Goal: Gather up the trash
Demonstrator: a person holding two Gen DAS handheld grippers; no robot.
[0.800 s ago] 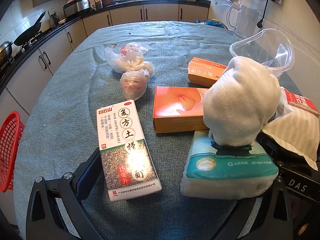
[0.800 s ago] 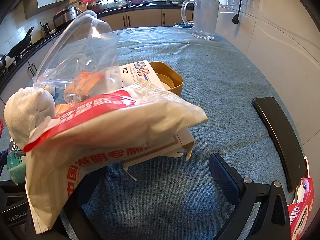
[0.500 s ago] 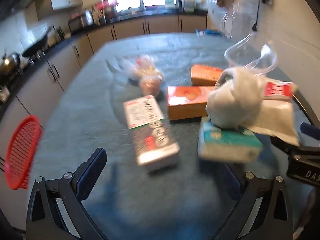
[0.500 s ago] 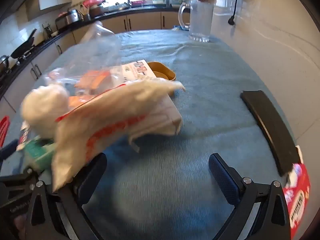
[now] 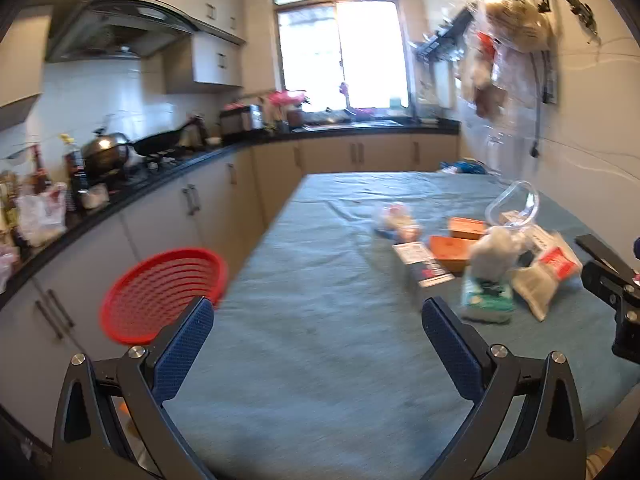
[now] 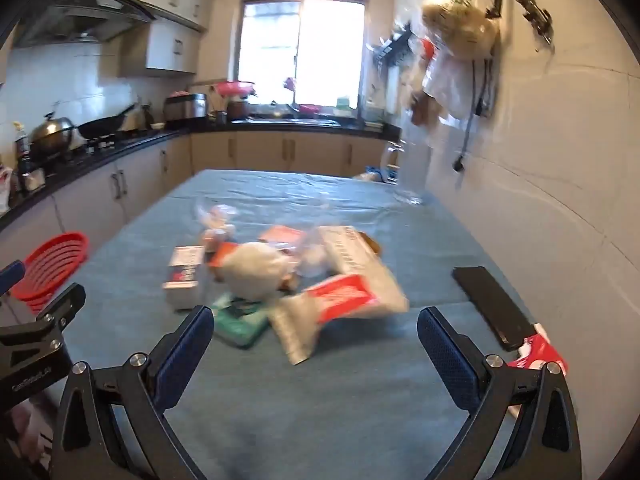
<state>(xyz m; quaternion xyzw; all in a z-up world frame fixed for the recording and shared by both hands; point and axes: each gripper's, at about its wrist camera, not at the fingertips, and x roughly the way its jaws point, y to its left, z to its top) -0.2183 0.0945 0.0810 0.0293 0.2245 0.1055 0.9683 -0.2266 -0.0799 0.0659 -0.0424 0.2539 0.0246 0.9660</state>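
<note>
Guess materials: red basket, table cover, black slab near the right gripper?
Red basket: looks like moulded plastic, slightly glossy, with slotted ribbed walls. Table cover: seems a woven fabric, matte blue-grey, showing creases and fine texture. Black slab: a smooth, rigid flat piece, faintly shiny; plastic or glass, blur leaves it open.

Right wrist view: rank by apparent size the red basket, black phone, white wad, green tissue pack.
Largest to smallest, as they look:
1. Red basket, partly cut off by the other gripper.
2. White wad and black phone: too close to rank; the phone is long but narrow.
3. Green tissue pack, partly hidden under the wad.
Motion blur makes the edges uncertain.
</note>
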